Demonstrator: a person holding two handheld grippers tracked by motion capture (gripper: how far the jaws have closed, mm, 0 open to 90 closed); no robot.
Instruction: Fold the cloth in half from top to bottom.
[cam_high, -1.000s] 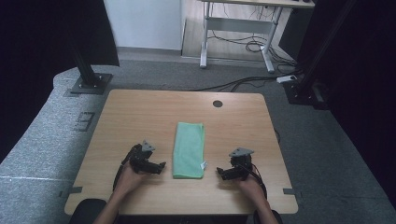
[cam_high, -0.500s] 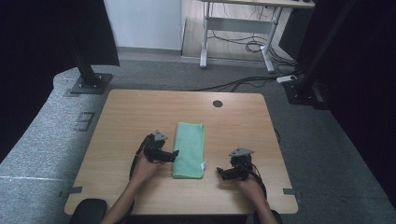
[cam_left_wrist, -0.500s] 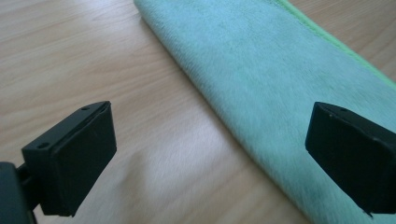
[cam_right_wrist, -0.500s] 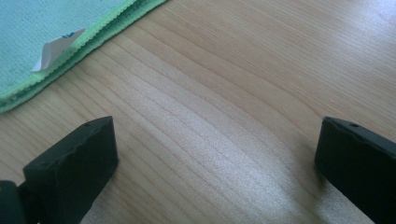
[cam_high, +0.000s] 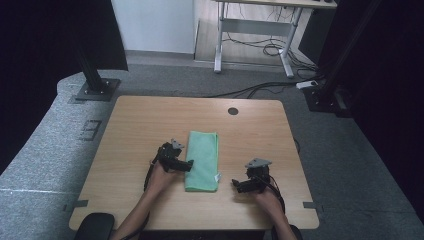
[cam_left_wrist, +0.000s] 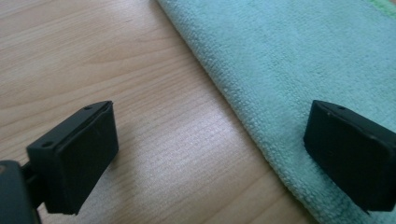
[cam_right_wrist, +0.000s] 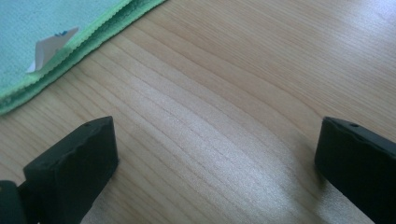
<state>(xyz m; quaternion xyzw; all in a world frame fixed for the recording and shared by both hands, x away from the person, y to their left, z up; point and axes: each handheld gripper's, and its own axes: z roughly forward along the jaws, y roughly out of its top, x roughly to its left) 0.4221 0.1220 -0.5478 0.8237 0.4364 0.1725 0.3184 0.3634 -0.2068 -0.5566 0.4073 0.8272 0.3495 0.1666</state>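
Wood bench, rounded corners, dark cable hole nr far edge. Folded green cloth lies flat at centre, white tag at near-right corner.

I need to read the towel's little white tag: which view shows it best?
The right gripper view: the tag sits close up at the towel's hem. The high view shows it as a white speck; the left gripper view shows plain towel.

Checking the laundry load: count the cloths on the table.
1: a folded green microfibre cloth lies mid-table between the left gripper and right gripper.
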